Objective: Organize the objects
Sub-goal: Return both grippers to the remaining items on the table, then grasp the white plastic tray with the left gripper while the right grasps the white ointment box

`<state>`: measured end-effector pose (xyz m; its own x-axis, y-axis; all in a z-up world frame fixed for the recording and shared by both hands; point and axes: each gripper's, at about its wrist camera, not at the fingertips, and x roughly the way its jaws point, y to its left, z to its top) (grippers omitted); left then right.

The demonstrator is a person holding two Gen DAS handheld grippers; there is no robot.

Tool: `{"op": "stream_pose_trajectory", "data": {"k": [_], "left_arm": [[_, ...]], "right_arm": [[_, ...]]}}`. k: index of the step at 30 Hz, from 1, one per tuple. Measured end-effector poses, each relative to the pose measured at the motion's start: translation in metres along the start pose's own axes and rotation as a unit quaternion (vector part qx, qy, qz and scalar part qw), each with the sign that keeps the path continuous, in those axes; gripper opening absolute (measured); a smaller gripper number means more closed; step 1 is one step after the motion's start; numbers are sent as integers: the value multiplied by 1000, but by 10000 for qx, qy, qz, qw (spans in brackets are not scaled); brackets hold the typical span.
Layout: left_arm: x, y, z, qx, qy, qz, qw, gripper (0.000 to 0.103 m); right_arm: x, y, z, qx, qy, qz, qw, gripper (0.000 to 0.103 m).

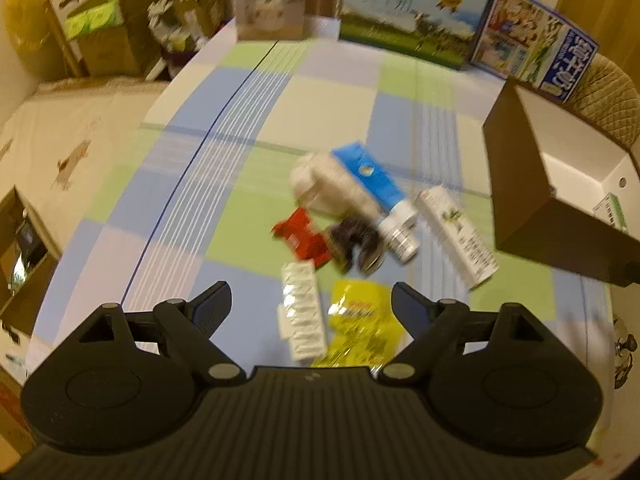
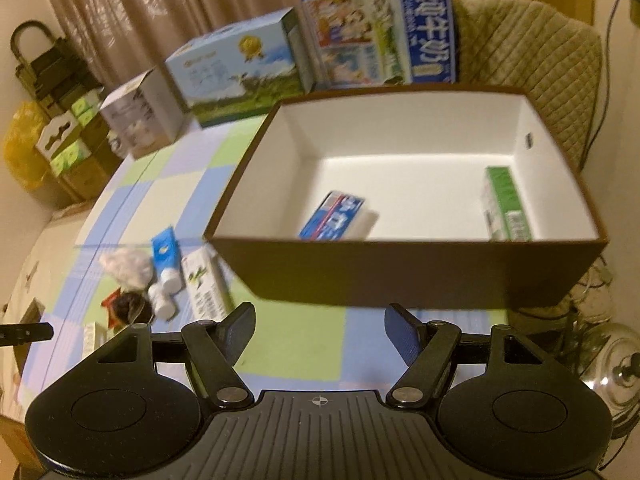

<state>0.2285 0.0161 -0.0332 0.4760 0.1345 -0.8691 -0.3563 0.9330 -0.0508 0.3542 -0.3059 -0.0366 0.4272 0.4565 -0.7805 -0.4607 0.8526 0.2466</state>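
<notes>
A pile of small items lies on the checked tablecloth: a blue tube, a white fluffy wad, a red packet, a dark hair clip, a long white box, a blister pack and a yellow sachet. My left gripper hovers open just above the blister pack and sachet, holding nothing. The brown storage box holds a blue toothpaste carton and a green carton. In front of that box my right gripper stands open and empty.
Milk cartons and a white box line the far table edge. A quilted chair back rises behind the storage box. Cardboard boxes are stacked at far left; a metal lid lies low at right.
</notes>
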Motion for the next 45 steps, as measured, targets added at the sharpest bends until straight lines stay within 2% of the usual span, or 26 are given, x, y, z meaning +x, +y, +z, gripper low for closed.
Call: {"op": "stream_pose_trajectory", "data": {"k": [10, 14, 21, 25, 31, 33, 35, 38, 41, 43, 45], "left_arm": [[21, 13, -21, 55, 289, 26, 9996, 79], [32, 13, -21, 138, 324, -8, 9994, 73], [56, 14, -17, 168, 425, -54, 9989, 70], [68, 12, -14, 205, 459, -113, 9987, 62], [84, 15, -12, 221, 547, -130, 9982, 43], [86, 17, -12, 210, 562, -211, 9980, 39], [86, 18, -12, 249, 542, -315, 9977, 24], [85, 20, -13, 359, 460, -296, 9979, 23], [84, 28, -12, 369, 389, -119, 9985, 23], [84, 39, -11, 236, 386, -59, 9990, 23], [83, 50, -10, 108, 381, 9, 9992, 23]], "right_arm": [[21, 25, -12, -132, 243, 74, 9996, 70], [27, 28, -17, -115, 318, 39, 9994, 70], [33, 25, -22, 0, 413, -69, 9991, 69], [36, 23, -24, 56, 417, -108, 9991, 69], [44, 30, -26, -50, 415, -51, 9991, 69], [48, 33, -26, -104, 422, 17, 9991, 69], [52, 38, -27, -184, 424, 96, 9989, 69], [61, 49, -28, -340, 429, 234, 9982, 69], [72, 64, -28, -584, 435, 377, 9966, 68], [82, 75, -28, -807, 428, 451, 9948, 64], [94, 86, -28, -1060, 436, 522, 9920, 55]]}}
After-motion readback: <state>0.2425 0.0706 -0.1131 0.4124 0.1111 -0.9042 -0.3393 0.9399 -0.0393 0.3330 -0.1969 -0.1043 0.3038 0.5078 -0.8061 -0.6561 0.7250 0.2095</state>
